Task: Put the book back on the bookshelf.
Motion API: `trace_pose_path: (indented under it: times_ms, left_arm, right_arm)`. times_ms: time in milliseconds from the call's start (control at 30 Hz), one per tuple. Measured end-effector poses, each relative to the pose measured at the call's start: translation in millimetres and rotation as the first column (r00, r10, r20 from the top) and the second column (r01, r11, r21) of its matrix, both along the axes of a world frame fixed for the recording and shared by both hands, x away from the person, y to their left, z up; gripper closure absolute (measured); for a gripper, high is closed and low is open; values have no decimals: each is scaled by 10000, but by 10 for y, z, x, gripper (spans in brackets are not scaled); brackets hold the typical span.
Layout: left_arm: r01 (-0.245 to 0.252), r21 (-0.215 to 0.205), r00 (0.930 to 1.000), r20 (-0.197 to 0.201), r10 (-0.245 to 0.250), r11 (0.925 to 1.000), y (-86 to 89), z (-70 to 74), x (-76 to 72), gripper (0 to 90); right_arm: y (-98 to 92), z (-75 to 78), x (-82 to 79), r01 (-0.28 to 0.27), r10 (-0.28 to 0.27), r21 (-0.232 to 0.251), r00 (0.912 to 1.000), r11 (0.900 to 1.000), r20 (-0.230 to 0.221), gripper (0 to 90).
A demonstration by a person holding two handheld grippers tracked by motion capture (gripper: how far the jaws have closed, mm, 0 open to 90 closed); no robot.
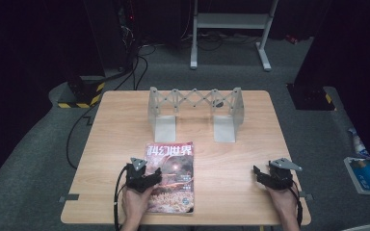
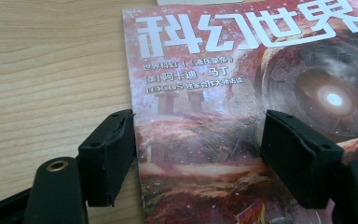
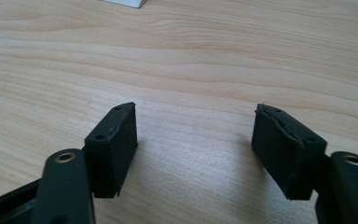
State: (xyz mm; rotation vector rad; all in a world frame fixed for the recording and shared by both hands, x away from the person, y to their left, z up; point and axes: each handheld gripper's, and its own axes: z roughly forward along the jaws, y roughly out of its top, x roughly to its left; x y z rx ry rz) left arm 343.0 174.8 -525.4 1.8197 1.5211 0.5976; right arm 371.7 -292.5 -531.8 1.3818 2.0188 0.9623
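Wooden table (image 1: 231, 159) with a magazine (image 1: 171, 178) lying flat, cover up, at its near left edge. The left gripper (image 1: 155, 177) hovers low over the magazine's left margin with jaws spread, one jaw at the cover's left edge and the other over the artwork, probably placed to take hold of that edge. The right gripper (image 1: 257, 172), jaws likewise spread and holding nothing, rests over bare wood at near right, well apart from the magazine. An expanding grey rack (image 1: 195, 111) stands at the far centre.
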Motion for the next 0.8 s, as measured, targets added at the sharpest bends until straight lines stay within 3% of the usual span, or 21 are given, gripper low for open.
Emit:
trace_pose_path:
  times_ms: [200, 533, 633, 667, 800]
  left_arm:
    - [163, -62, 9999, 22, -163, 9998, -112, -1, 54, 262]
    - [259, -17, 9997, 43, -259, 9997, -171, -2, 80, 260]
    - [256, -7, 9997, 59, -256, 9997, -170, -3, 79, 260]
    - [259, -11, 9996, 55, -259, 9997, -170, -3, 78, 260]
    - [217, -22, 9997, 75, -217, 9998, -174, -6, 72, 261]
  right_arm:
    - [7, 15, 13, -556, 555, -68, 9983, 9984, -159, 289]
    - [69, 22, -40, -424, 424, -6, 9990, 9991, -121, 386]
    - [141, 30, -69, -380, 386, 280, 9991, 9989, -188, 434]
    - [217, 37, -88, -539, 557, 583, 9980, 9968, -287, 460]
    - [340, 45, -111, -794, 831, 827, 9956, 9934, -423, 482]
